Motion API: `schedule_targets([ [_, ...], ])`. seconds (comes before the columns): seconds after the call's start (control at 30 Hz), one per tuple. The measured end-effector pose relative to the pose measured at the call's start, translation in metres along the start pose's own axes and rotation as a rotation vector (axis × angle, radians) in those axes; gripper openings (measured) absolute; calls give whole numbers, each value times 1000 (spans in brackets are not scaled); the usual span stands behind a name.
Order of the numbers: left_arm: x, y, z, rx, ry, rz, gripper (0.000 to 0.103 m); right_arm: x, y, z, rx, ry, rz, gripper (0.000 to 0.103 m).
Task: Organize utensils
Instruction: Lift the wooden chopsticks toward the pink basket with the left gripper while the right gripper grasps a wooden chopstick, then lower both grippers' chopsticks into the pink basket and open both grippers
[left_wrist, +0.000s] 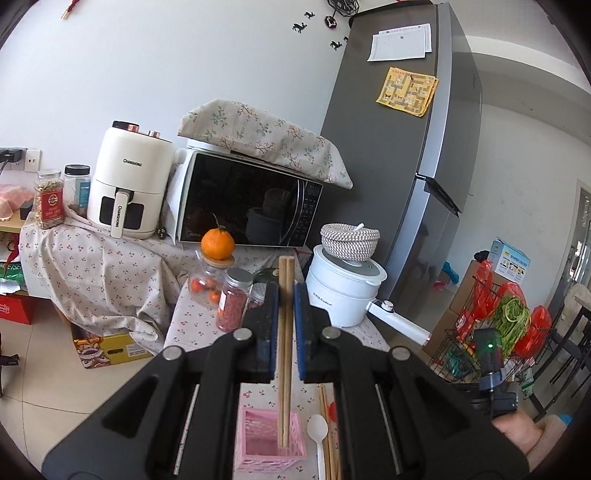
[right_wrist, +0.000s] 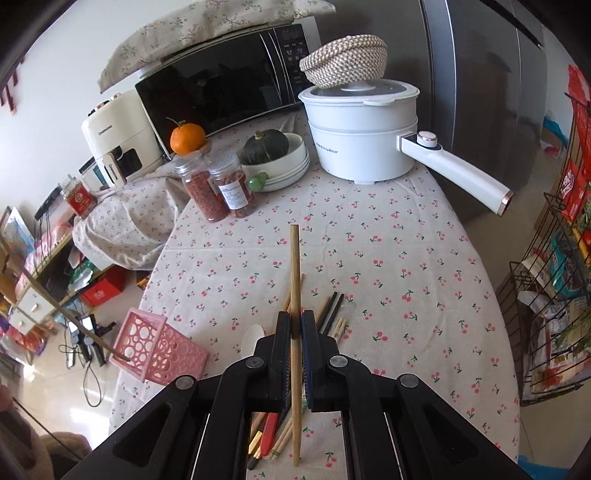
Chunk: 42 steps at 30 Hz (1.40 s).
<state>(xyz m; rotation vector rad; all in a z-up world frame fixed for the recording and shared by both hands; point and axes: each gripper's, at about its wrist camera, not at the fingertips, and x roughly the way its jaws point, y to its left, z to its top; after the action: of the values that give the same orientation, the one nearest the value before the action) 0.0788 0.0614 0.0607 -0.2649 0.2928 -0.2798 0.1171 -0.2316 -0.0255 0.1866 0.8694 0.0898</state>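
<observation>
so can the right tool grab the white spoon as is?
Probably not yet. The right tool is shut on a wooden chopstick, so its jaws are occupied. The white spoon lies uncovered on the cloth between the pink basket and the utensil pile.

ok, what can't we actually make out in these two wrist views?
- Left wrist: whether the wooden chopsticks touch the pink basket's floor; its wall hides their tips.
- Right wrist: size of the utensil pile; the right gripper covers its middle.
- Left wrist: white spoon's handle, cut by the bottom edge.
</observation>
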Motion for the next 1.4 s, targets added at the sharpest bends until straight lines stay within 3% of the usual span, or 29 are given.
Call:
schedule_targets([
  [0.17,23,9,-12,-5,15,51,9,-30,9,2,-8,-72,33,6],
  [0.57,69,26,-42,-13,124,70,9,-80,50,22,-35,-218,186,6],
  [0.8,81,25,-50,12,191,76,10,-89,65,32,8,-249,300,6],
  [0.83,81,25,-50,11,197,87,14,-87,67,32,14,-247,311,6],
  [0.9,80,26,-49,-1,211,104,31,-77,74,33,23,-237,328,6],
  [0.97,75,26,-47,-9,208,124,57,-62,81,32,23,-219,327,6],
  [1.07,68,24,-47,7,218,144,72,-38,92,31,-2,-190,287,6],
  [1.17,64,24,-50,36,251,171,81,-14,94,28,-10,-144,252,6],
  [1.4,62,30,-58,48,319,157,84,19,86,26,38,-71,257,6],
])
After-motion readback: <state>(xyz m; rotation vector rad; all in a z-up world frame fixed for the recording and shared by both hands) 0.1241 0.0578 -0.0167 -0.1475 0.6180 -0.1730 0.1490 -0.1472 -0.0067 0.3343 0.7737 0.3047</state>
